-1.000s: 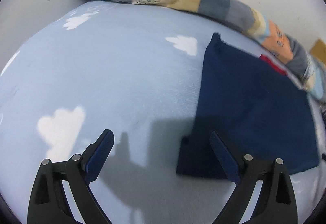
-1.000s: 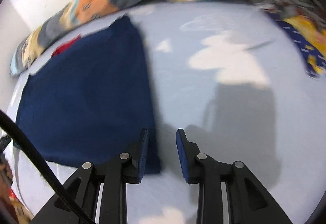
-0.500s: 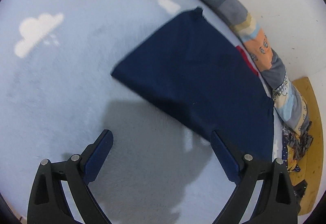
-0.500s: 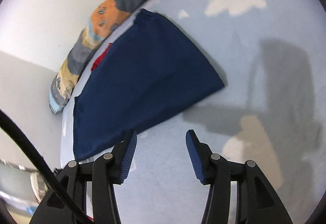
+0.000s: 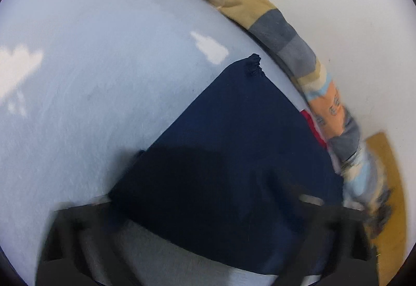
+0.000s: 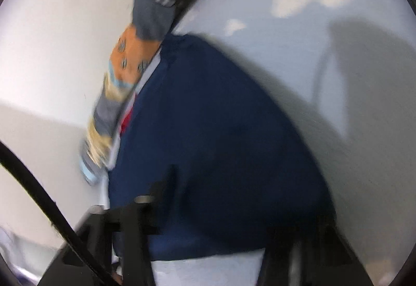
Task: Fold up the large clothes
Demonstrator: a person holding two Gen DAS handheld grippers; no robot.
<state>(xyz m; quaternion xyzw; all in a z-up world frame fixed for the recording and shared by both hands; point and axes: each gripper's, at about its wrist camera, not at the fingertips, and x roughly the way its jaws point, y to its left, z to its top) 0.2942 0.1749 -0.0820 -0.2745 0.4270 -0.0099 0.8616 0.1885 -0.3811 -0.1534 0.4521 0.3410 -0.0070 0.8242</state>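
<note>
A folded navy blue garment (image 5: 234, 156) lies flat on the light blue cloud-print bed sheet (image 5: 91, 78); it also shows in the right wrist view (image 6: 221, 143). My left gripper (image 5: 205, 210) is open, its blurred jaws wide apart over the garment's near edge. My right gripper (image 6: 226, 210) is open too, its jaws spread above the garment's near edge. Neither holds anything. Both views are motion-blurred.
A long patchwork bolster (image 5: 280, 33) runs along the white wall behind the garment, also in the right wrist view (image 6: 135, 57). A bit of red fabric (image 5: 312, 127) peeks out beside the garment. A wooden floor patch (image 5: 390, 195) shows at right.
Both grippers have swung over the navy garment, which now fills the lower part of each view. The right jaws have opened wider than a second ago.
</note>
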